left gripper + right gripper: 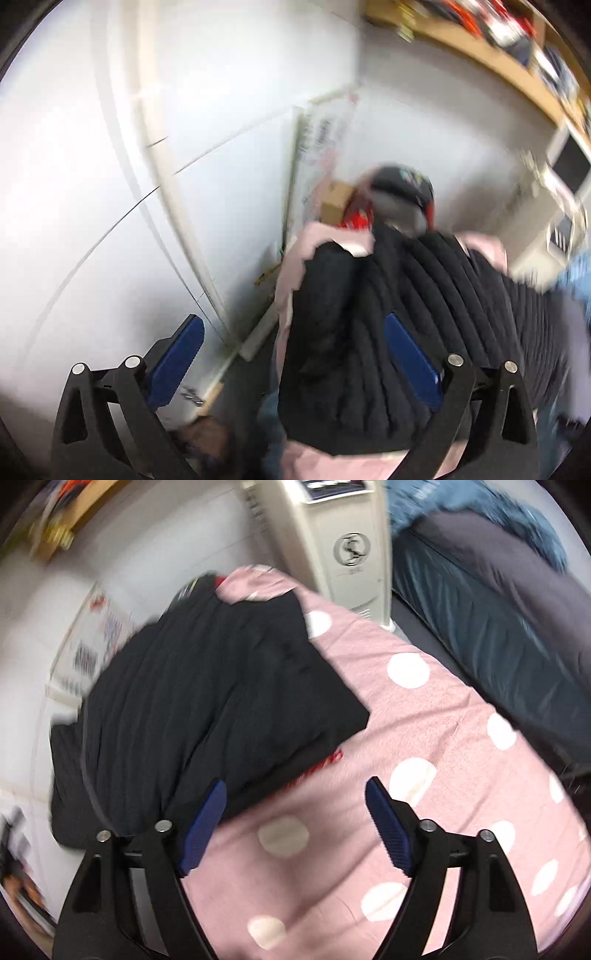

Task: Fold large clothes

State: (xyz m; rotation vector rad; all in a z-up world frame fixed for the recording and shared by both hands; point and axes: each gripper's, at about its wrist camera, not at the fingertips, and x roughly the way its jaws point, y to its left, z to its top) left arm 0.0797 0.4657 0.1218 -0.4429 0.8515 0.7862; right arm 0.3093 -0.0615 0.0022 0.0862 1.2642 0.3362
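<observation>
Left wrist: blurred; black garment edges perhaps hidden | both grippers spread apart, empty

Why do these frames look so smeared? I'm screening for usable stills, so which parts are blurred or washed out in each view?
Left wrist view: the shelf and black garment are streaked by motion blur, the wall glares white, the left gripper stays sharp. Right wrist view: milder blur on the garment and polka-dot cover; fisheye bending at the edges.
</observation>
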